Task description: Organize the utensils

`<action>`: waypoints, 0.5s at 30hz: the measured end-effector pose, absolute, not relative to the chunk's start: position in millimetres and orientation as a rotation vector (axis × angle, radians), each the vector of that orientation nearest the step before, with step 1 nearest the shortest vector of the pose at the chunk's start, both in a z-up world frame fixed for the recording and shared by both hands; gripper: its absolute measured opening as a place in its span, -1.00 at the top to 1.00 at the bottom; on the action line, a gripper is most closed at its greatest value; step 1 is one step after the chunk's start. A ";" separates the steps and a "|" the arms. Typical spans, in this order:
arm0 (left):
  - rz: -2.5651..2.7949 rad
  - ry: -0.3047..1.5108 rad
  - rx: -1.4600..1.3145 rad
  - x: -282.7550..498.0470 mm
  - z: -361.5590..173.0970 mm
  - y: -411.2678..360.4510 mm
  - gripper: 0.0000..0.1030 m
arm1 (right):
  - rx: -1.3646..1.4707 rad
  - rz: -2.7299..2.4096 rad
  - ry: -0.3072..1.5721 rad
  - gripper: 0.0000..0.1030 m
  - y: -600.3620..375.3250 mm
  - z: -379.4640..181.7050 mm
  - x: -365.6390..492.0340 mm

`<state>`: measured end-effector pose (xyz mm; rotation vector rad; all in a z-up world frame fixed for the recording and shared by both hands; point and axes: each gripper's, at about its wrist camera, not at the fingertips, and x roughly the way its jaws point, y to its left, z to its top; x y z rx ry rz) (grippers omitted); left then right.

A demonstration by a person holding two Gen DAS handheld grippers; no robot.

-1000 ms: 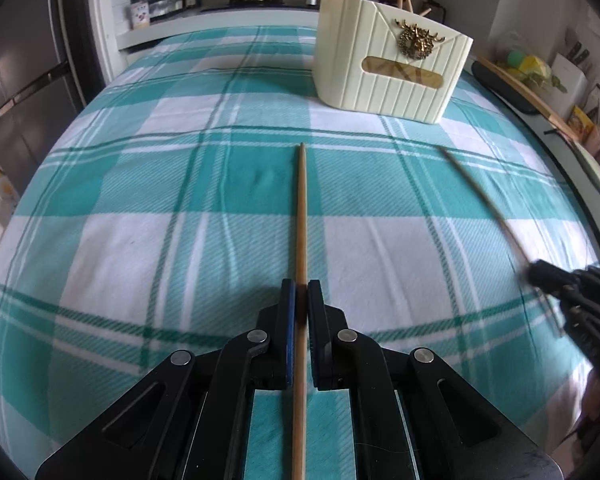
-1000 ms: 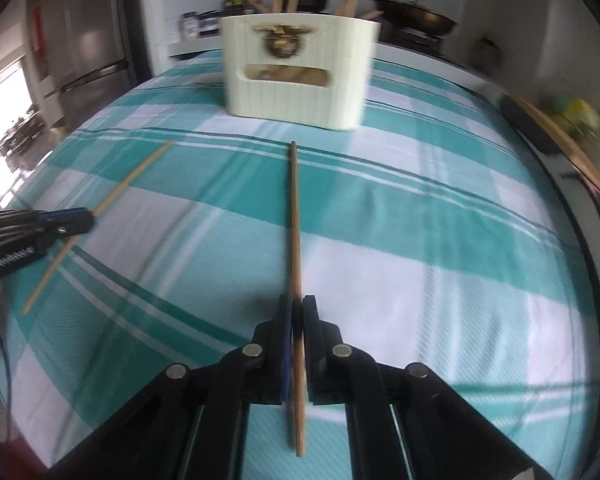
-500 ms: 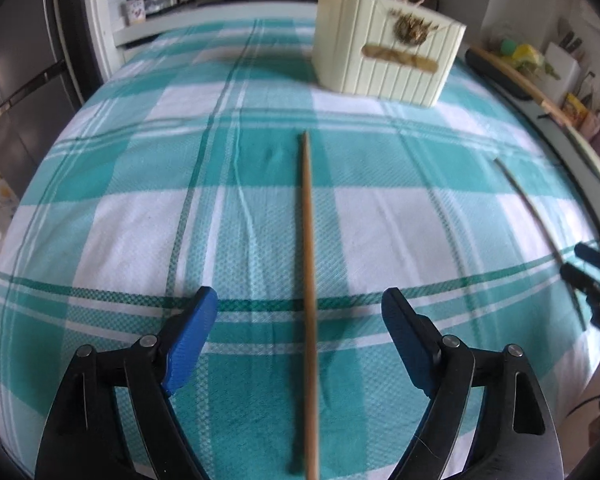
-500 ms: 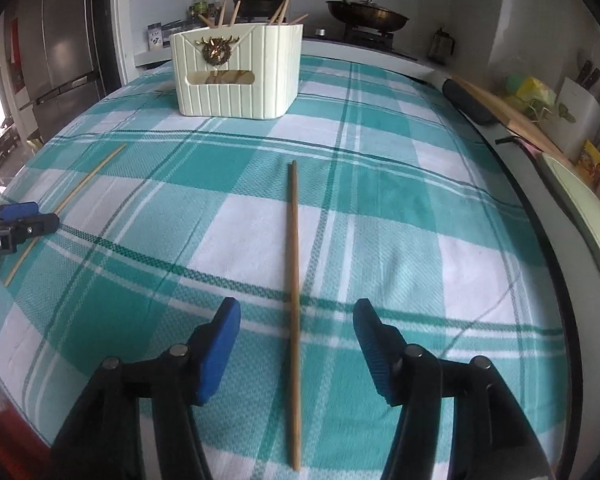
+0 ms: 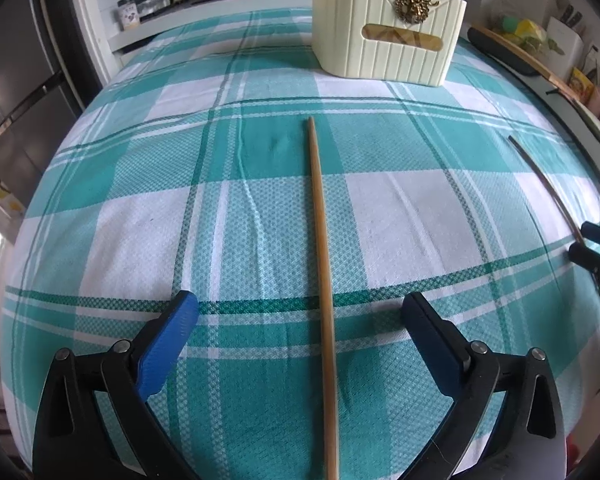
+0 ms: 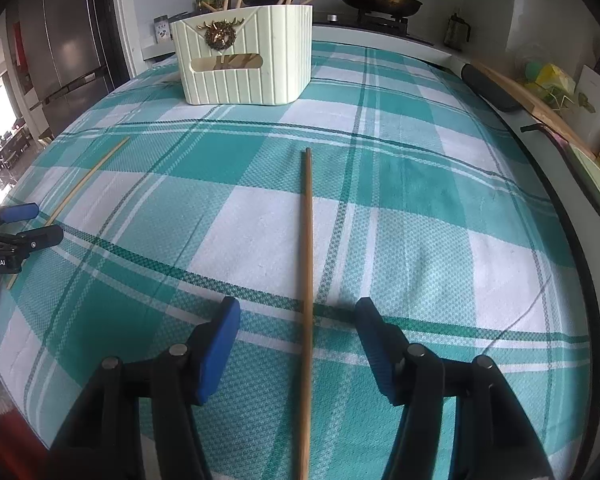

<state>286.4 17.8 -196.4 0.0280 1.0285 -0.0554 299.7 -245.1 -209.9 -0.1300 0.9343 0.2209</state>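
Two chopsticks lie on the checked tabletop (image 5: 260,208), one (image 5: 322,264) mid-cloth, one (image 6: 306,280) toward its right edge; one cream holder (image 5: 388,36) stands at the far edge. The left gripper (image 5: 300,316), tilted downward, is opening its jaws wide astride the first; the right gripper (image 6: 298,316) straddles the second, jaws apart, not touching.

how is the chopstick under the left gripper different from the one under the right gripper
The pale yellowish wooden chopstick lies between the left gripper fingers, whose jaws are opening very wide. The darker brown wooden chopstick lies between the right gripper fingers, which stand narrower. Both lie flat on the teal checked tablecloth, ungripped, pointing toward the cream ribbed holder.
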 end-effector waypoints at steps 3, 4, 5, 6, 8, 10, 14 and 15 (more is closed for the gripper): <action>-0.095 1.066 0.043 292.8 -194.2 19.7 -0.94 | -0.141 0.234 0.965 -0.19 -244.6 -208.2 302.9; -0.105 1.075 0.043 295.4 -193.2 21.1 -0.93 | -0.146 0.243 0.988 -0.19 -245.0 -207.1 304.8; -0.118 1.084 0.040 299.0 -191.7 24.4 -0.88 | -0.152 0.252 1.007 -0.19 -245.3 -206.3 306.9; -0.129 1.093 0.036 303.2 -190.3 27.5 -0.81 | -0.162 0.267 1.034 -0.19 -245.8 -205.2 308.5; -0.153 1.110 0.025 312.4 -188.2 31.7 -0.74 | -0.182 0.293 1.073 -0.15 -246.6 -204.3 312.1; -0.168 1.125 0.021 323.6 -187.3 32.6 -0.66 | -0.201 0.316 1.106 -0.02 -246.9 -203.2 318.0; -0.186 1.151 0.092 348.5 -187.1 22.5 -0.41 | -0.228 0.334 1.139 0.17 -243.8 -201.1 342.6; -0.197 1.157 0.102 354.9 -187.0 19.4 -0.36 | -0.228 0.338 1.143 0.20 -241.7 -201.0 352.7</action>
